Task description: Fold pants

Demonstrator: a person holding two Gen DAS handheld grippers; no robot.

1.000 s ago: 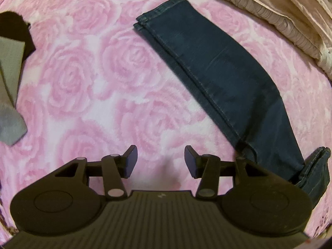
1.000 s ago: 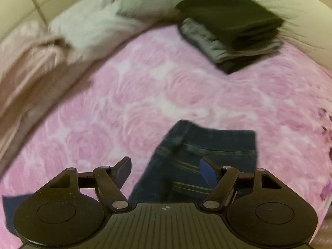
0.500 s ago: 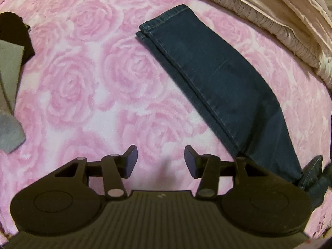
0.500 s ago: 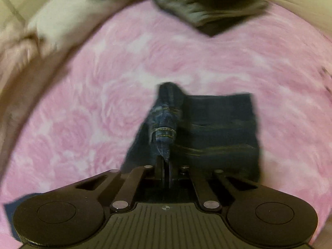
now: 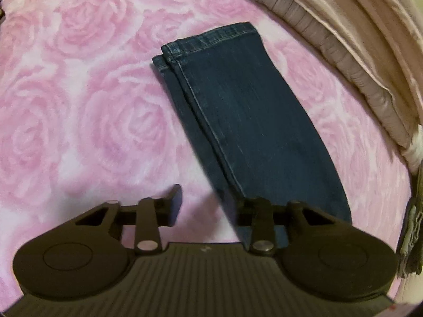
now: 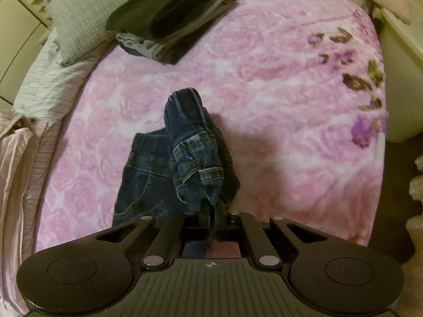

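Denim jeans point(image 5: 248, 121) lie on the pink rose blanket point(image 5: 79, 111), legs stretching away ahead of the left gripper point(image 5: 208, 206), whose jaws stand wide above the cloth. The right gripper point(image 6: 212, 211) is clamped on the waistband, lifting it; folded clothes point(image 6: 171, 18) sit far ahead.

Blanket point(image 5: 79, 92): pink with paler pink rose pattern; in the right wrist view purple flowers and brown-green leaves point(image 6: 362, 79) printed to the right of the right tongs point(image 6: 211, 208).

Jeans point(image 5: 246, 121): dark indigo denim, pale stitching at hem and along seam; yellow-tan stitching on waistband point(image 6: 198, 158) just ahead of the right tongs.

Both tongs black; left tongs point(image 5: 206, 206) with silver pivot pins.

Stack point(image 6: 171, 18) far ahead, left: black over grey layers.

Bedding point(image 5: 357, 39) right of the left tongs: beige-pink with grey-brown edge.

Pillow point(image 6: 87, 21): grey-green.
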